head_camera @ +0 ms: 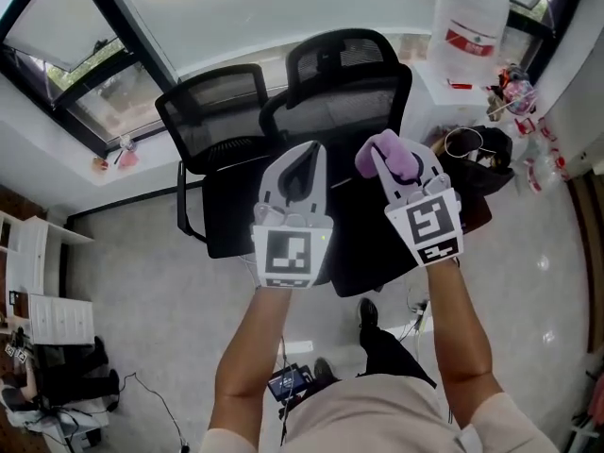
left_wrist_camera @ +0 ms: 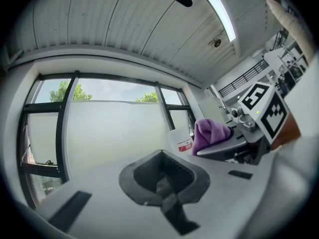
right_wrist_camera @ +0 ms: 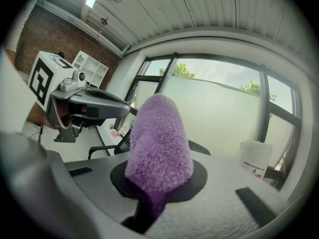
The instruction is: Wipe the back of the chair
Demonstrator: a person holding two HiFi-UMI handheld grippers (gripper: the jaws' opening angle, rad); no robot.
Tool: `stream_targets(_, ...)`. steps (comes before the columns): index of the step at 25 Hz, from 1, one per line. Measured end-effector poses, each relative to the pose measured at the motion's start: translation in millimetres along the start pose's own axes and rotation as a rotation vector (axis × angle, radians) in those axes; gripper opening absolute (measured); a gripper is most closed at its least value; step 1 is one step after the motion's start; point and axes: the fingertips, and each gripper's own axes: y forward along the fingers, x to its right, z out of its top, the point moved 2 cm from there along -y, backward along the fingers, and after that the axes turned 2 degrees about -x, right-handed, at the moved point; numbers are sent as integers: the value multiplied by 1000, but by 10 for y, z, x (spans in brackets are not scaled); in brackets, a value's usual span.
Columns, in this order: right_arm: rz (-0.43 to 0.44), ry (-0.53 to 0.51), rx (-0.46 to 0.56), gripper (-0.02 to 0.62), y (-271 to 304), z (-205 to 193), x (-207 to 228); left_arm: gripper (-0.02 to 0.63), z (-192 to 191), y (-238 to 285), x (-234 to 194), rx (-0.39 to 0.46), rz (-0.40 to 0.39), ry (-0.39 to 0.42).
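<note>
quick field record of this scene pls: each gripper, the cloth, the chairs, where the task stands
left gripper: shut, empty, raised in the air
right gripper: shut on purple cloth
purple cloth: sticks out past the jaws, touches no chair
chair with headrest: black mesh, beneath the grippers
second chair: black mesh, beside it at the view's left
task: wiping not yet begun

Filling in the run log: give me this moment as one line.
left tool: shut, empty | right tool: shut on purple cloth | chair back: no contact seen
</note>
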Motion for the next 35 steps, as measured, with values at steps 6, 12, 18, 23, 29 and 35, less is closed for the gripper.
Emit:
stream_targets(6,-2,-37,31,31,-590,451,-339,6,386,-579,1,11,8,-6)
stream_targets(12,26,-28,27,31,-1206,735,-681,6,659,-1208,17,-6,25,-29)
stream_targets(18,30,-28,39,31,-1750,907,-902,6,824,-1733,104,-3,31,-44)
stream_targets(23,27,-66,45,20,-1986,977,-1038,6,866,-1927,204,1,15,-36)
stream_targets(29,17,-63,47,18,-2090,1015,-1102,6,927,-2038,228,22,10,-22)
stream_targets(35,6,-55,48,18,-2115,1031,-1074,6,985,-2050,249,-1,-1,-39)
